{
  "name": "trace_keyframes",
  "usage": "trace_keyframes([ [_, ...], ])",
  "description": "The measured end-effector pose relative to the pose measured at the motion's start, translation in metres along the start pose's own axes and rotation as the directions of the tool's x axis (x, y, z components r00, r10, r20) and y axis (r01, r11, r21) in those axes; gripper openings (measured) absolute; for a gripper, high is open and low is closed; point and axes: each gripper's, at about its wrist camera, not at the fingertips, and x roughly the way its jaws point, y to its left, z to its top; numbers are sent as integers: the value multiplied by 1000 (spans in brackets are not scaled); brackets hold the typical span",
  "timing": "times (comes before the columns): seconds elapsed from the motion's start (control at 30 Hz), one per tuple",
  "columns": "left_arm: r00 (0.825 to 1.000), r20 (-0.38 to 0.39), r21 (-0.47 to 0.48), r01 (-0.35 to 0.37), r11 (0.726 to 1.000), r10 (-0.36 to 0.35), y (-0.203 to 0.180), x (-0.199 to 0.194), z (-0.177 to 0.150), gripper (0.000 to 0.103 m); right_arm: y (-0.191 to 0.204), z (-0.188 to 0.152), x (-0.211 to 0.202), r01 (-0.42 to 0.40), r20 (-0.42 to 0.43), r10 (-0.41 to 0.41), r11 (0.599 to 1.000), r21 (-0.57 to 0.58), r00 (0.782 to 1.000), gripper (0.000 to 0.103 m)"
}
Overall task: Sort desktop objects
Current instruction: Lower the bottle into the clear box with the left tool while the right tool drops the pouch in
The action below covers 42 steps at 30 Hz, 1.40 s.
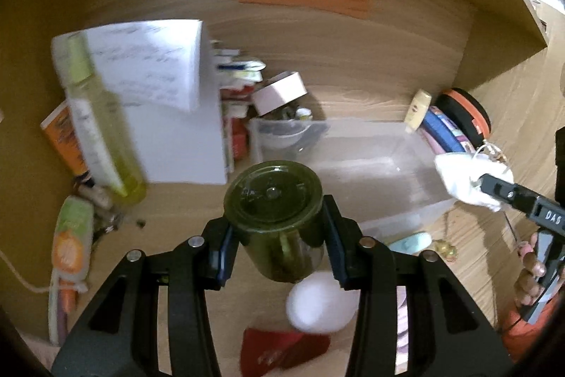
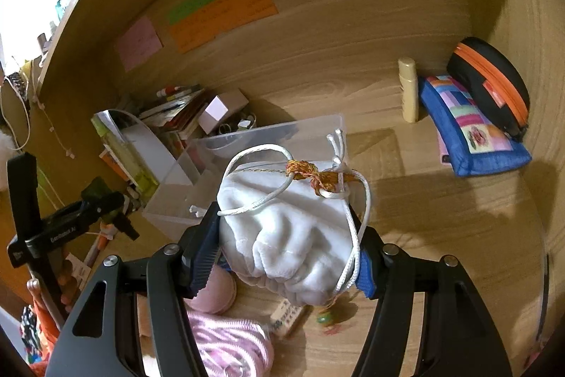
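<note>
The light wooden desk point(image 2: 423, 218) carries a clear plastic box point(image 2: 247, 143), a blue patchwork pouch point(image 2: 469, 136), a cream bottle point(image 2: 408, 90) and a pink knitted item point(image 2: 229, 345).

Both feeds look dim and warm to me, with a yellowish cast over the wooden desk point(image 1: 183, 200). The only strong light I get is an overexposed white patch at ten o'clock in the right wrist view and a smaller one at one o'clock in the left. On the left feed, motion blur smears the white paper point(image 1: 152, 66) and the yellow-green bottle point(image 1: 102, 126), while the dark green jar point(image 1: 273, 196) stays fairly sharp. The blue pouch point(image 2: 469, 126) throws a soft shadow toward five o'clock. Fisheye bending curves every edge, and black vignetting fills the corners.
</note>
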Motion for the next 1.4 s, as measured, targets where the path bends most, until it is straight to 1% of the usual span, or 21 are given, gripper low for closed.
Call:
trace_keyframes([
  [0.1,999,-10,9,31,999,-31,-5,10,11,43,3,5,8,0,-12,-1,1000,-7,1000,60],
  [0.33,998,-40,53,53,997,-51,-17,37,31,43,9,12,33,7,-52,-8,1000,-27,999,60],
  [0.53,994,-90,74,67,995,-60,-23,66,33,42,15,9,59,18,-101,-22,999,-44,995,60],
  [0.63,991,-117,84,74,994,-63,-26,79,32,42,20,7,68,32,-108,-39,997,-69,993,60],
  [0.8,984,-152,57,99,993,-89,-23,94,31,42,26,5,81,63,-126,-76,993,-100,989,60],
  [0.93,979,-172,45,116,992,-107,-23,100,30,42,24,5,86,66,-144,-80,993,-97,986,61],
  [1.07,975,-183,34,135,990,-127,-23,103,30,42,25,3,90,85,-154,-100,991,-103,983,61],
  [1.13,976,-180,33,131,991,-123,-22,103,30,42,27,1,91,102,-154,-119,988,-118,981,64],
  [1.27,978,-173,38,126,991,-117,-21,101,29,42,35,-2,93,148,-147,-172,977,-156,974,64],
  [1.33,979,-173,45,122,992,-112,-22,100,29,42,35,-1,93,156,-144,-180,975,-160,973,65],
  [1.4,979,-171,50,121,991,-111,-23,98,28,42,33,-1,92,153,-147,-175,977,-152,973,70],
])
